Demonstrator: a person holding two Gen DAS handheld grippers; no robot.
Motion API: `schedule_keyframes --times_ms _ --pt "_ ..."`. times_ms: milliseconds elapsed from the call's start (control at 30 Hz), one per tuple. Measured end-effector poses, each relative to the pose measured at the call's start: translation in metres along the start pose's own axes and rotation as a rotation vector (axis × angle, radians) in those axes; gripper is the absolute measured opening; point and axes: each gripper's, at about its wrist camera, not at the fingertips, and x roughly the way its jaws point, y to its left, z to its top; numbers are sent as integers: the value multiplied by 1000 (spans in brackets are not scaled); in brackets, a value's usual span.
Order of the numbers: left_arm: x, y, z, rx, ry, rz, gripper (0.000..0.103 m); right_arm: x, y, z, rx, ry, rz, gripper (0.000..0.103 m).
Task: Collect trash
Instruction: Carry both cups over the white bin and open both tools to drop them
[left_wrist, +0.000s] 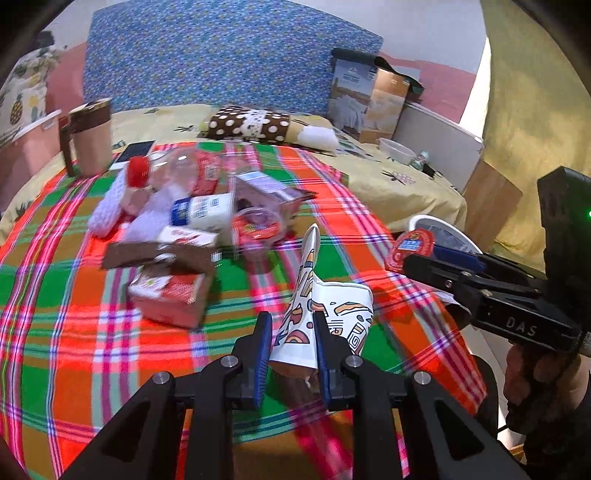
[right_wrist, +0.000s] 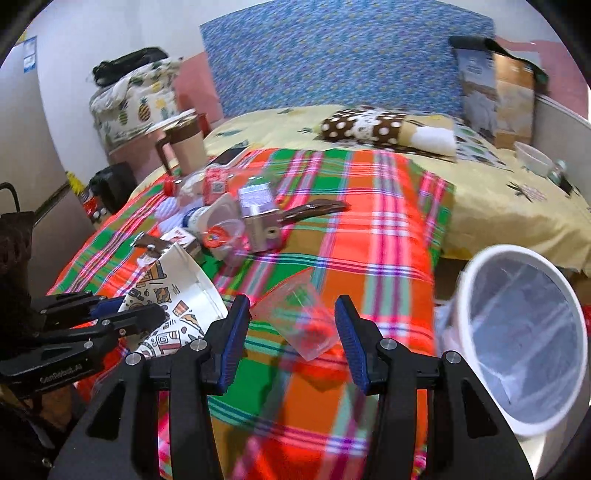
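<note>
Paper cup: we hold the flattened, patterned paper cup (left_wrist: 325, 314) above the plaid cloth, its creased end pointing away from us; in the right view it (right_wrist: 177, 291) sits at lower left.
Left gripper: our left gripper (left_wrist: 291, 332) has its blue pads pressed against the cup from both sides.
Plastic cup: a clear plastic cup (right_wrist: 299, 325) with red at its base lies tipped on the cloth, between the spread fingers of our right gripper; we cannot tell whether either pad touches it.
Right gripper: our right gripper (right_wrist: 291, 325) has its fingers wide apart; in the left view it (left_wrist: 443, 258) reaches in from the right edge.
Bin: the white bin (right_wrist: 476, 314), lined with a clear bag, stands just beside the bed's near right corner.
Trash pile: a red-capped bottle (left_wrist: 173, 170), a white carton (left_wrist: 207, 214), a round red-lidded tub (left_wrist: 255, 229) and a red-and-white box (left_wrist: 170, 295) lie close together on the far left of the cloth.
Cloth: the plaid cloth (left_wrist: 74, 332) covers the near part of the bed.
Mug: a tan mug (left_wrist: 90, 136) stands at the cloth's far left corner, a phone (left_wrist: 135, 151) just beside it.
</note>
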Motion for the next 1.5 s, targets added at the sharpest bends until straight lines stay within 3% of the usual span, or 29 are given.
schedule_keyframes --times_ms 433,867,1167,1500 --pt "45 -82 35 130 28 -98 22 -31 -76 -20 145 -53 -152 50" --pt "108 -168 64 238 65 -207 22 -48 -139 -49 271 -39 -282 50" --pt "141 -199 63 287 124 -263 22 -46 -163 -60 323 0 -306 50" --pt "157 -209 63 300 151 -278 25 -44 -174 -66 359 30 -308 52"
